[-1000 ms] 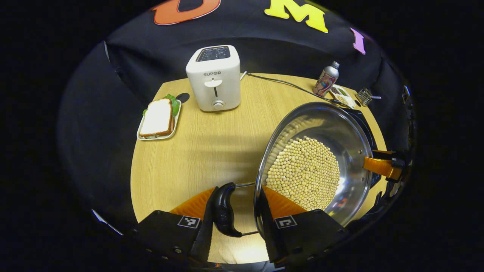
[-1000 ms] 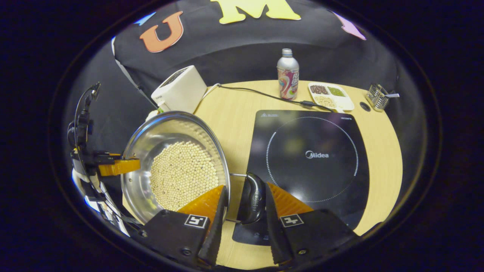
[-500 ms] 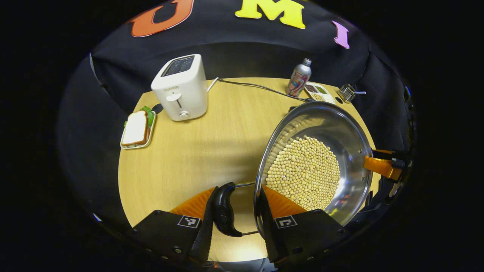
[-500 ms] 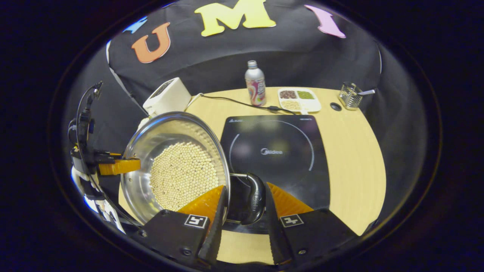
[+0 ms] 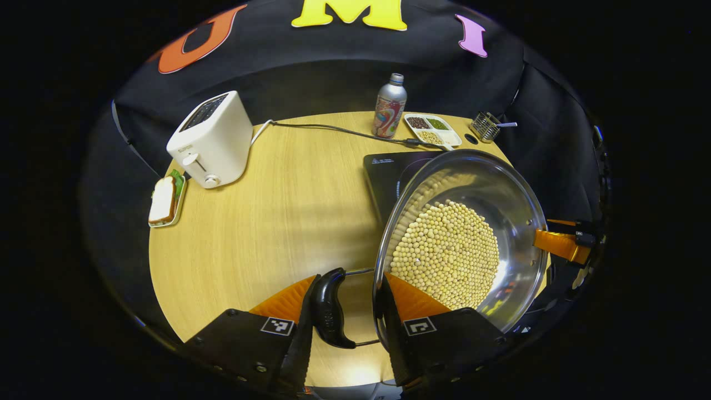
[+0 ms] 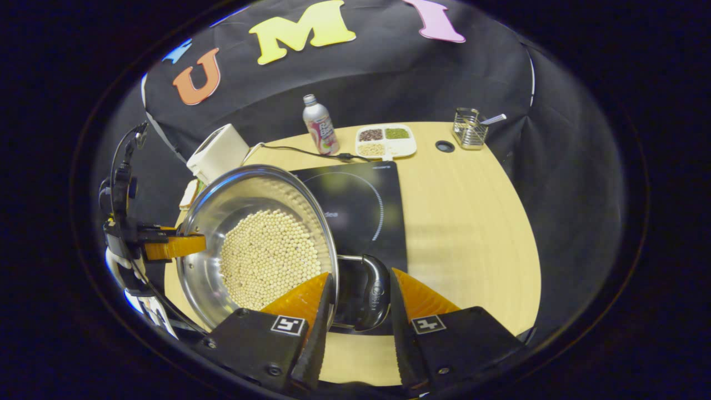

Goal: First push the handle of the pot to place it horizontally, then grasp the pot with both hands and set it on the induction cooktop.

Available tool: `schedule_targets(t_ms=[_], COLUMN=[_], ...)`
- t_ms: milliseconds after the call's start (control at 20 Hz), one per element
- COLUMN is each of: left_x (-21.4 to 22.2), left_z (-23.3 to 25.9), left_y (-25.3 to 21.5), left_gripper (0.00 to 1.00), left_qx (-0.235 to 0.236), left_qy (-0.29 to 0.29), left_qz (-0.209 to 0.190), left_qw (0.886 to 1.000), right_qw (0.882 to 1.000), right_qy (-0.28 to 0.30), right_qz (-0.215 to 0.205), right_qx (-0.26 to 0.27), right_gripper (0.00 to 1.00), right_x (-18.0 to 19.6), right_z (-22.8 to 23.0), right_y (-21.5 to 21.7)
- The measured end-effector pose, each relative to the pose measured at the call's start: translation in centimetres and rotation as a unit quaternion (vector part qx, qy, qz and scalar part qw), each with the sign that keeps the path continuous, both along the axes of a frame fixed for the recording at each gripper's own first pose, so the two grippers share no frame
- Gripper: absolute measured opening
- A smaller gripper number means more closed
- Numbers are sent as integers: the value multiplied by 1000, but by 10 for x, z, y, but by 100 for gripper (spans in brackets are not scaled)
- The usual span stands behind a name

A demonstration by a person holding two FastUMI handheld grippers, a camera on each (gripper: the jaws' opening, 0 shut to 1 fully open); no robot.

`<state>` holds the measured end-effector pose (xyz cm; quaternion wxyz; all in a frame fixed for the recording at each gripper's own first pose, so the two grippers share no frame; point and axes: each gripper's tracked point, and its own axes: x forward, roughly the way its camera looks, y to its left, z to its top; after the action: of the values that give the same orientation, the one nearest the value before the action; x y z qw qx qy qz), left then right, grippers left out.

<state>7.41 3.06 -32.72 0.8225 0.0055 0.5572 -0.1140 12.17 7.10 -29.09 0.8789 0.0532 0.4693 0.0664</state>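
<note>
Carrying step: left gripper and right gripper each clamp a handle of the pot, over the cooktop. Next, lower it level, centred.

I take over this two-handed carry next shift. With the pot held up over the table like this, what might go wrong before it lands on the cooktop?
The pot is open and full of loose beans; any tilt between the left gripper and right gripper may spill them. Each gripper holds only a thin side handle, so a slip is possible. The power cord lies near the induction cooktop, so a snag is possible.
</note>
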Motion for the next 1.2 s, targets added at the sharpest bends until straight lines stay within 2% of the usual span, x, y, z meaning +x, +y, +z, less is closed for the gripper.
schedule_targets(t_ms=[250, 450, 750, 800, 850, 950, 1000, 1050, 1100, 1200], left_x=[12, 25, 57, 59, 63, 68, 70, 67, 68, 70], left_z=[-7, -11, -25, -26, -28, -32, -34, -30, -33, -40], left_y=[-47, -65, -62, -59, -57, -53, -53, -55, -55, -58], left_gripper=[57, 57, 57, 47, 57, 57, 57, 47, 57, 57], left_qx=[-5, -2, 5, 7, 7, 6, 6, 6, 6, 4], left_qy=[4, 9, 17, 19, 19, 23, 24, 25, 28, 33], left_qz=[15, 25, 42, 44, 47, 52, 53, 51, 50, 48], left_qw=[1000, 1000, 999, 999, 999, 998, 998, 998, 998, 998], right_qw=[1000, 1000, 999, 999, 999, 999, 999, 999, 998, 998], right_qy=[-2, 1, 5, 5, 5, 6, 5, 7, 5, 4], right_qz=[9, 15, 32, 34, 37, 42, 43, 44, 45, 46], right_qx=[-10, -15, -22, -23, -24, -26, -28, -31, -35, -42], right_gripper=[53, 53, 53, 53, 53, 56, 53, 53, 53, 53], right_x=[23, 47, 83, 87, 90, 97, 101, 104, 108, 113], right_z=[-4, -8, -12, -12, -14, -16, -19, -20, -21, -26], right_y=[-47, -64, -58, -56, -53, -49, -47, -47, -47, -49])
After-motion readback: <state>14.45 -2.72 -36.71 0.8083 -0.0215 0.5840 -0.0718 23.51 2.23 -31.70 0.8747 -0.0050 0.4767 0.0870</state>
